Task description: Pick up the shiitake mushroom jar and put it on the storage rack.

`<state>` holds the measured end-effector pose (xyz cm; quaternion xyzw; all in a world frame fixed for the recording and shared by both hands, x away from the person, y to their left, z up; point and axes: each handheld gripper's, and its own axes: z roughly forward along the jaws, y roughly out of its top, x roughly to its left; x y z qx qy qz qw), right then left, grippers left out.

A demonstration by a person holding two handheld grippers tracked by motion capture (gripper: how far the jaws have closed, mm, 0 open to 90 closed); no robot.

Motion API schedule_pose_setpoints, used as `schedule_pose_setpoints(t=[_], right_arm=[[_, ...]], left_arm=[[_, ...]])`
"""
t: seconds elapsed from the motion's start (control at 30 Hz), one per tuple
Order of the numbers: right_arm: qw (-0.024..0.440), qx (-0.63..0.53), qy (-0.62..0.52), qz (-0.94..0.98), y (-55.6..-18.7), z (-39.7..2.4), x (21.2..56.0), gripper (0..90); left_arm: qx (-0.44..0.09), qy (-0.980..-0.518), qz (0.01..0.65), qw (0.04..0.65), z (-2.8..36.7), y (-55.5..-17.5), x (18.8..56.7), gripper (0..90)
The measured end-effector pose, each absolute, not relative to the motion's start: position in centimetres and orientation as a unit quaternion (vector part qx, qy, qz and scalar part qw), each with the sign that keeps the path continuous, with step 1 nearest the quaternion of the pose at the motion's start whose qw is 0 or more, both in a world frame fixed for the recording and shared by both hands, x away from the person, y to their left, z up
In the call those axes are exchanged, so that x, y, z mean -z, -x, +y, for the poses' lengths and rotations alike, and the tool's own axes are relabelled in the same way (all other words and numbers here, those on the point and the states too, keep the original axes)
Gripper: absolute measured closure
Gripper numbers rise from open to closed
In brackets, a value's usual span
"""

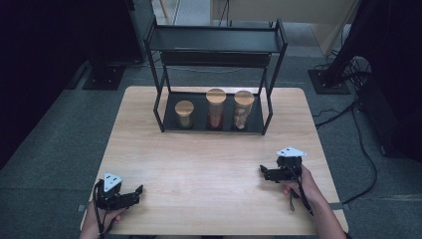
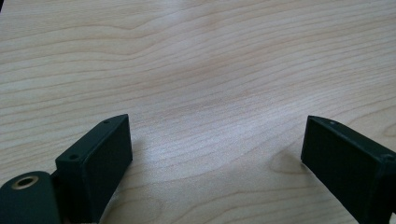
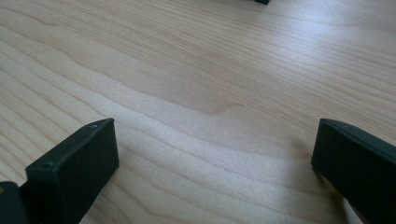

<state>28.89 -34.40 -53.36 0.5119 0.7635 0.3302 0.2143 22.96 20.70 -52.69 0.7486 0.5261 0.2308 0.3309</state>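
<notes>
Wooden-lidded jars (image 1: 216,108) wait on the black rack (image 1: 268,107). Your left gripper (image 1: 141,188) and right gripper (image 1: 261,170) are both wide open, holding nothing. Reach too fast and you may knock one over.

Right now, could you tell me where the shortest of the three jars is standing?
In the high view, the shortest jar stands at the left end of the row on the black rack's bottom shelf, beside the taller middle jar, at the table's far side.

table (image 1: 209,159) front: open | rack (image 1: 216,47) posts flank jars (image 1: 215,108)
</notes>
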Motion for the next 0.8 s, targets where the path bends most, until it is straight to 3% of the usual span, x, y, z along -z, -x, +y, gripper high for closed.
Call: schedule_pose_setpoints(t=[0.8], right_arm=[[0.225,-0.325,-0.527,0.753,-25.6,-37.7,53.4,0.1]], left_arm=[[-0.232,-0.749,0.526,0.33,20.7,-23.0,52.7,9.1]])
